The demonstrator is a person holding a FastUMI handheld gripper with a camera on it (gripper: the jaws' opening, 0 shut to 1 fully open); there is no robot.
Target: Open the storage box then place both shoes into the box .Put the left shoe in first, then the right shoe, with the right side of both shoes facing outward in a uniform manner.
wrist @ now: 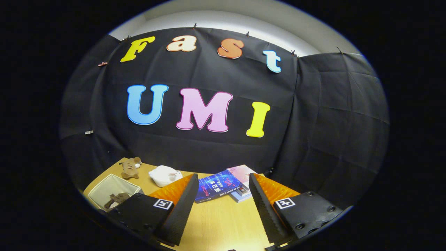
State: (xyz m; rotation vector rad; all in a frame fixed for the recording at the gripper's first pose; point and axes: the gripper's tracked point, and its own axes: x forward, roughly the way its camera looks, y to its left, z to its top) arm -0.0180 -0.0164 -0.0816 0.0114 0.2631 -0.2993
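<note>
Gripper [223, 195] held above the wooden table [219, 223], fingers spread wide with nothing between them.

Between and just beyond the fingertips, near the table's far edge, lie three books: a blue book [217, 186] with its long axis slanting from near-left to far-right, a pink one [241, 171] behind it, and a pale one [240, 196] partly under them. Left of the fingers stands one open white box [104, 190] holding a brown plush toy [116, 199]; a second brown plush [130, 168] and one white plush [165, 175] sit toward the far-left corner.
</note>
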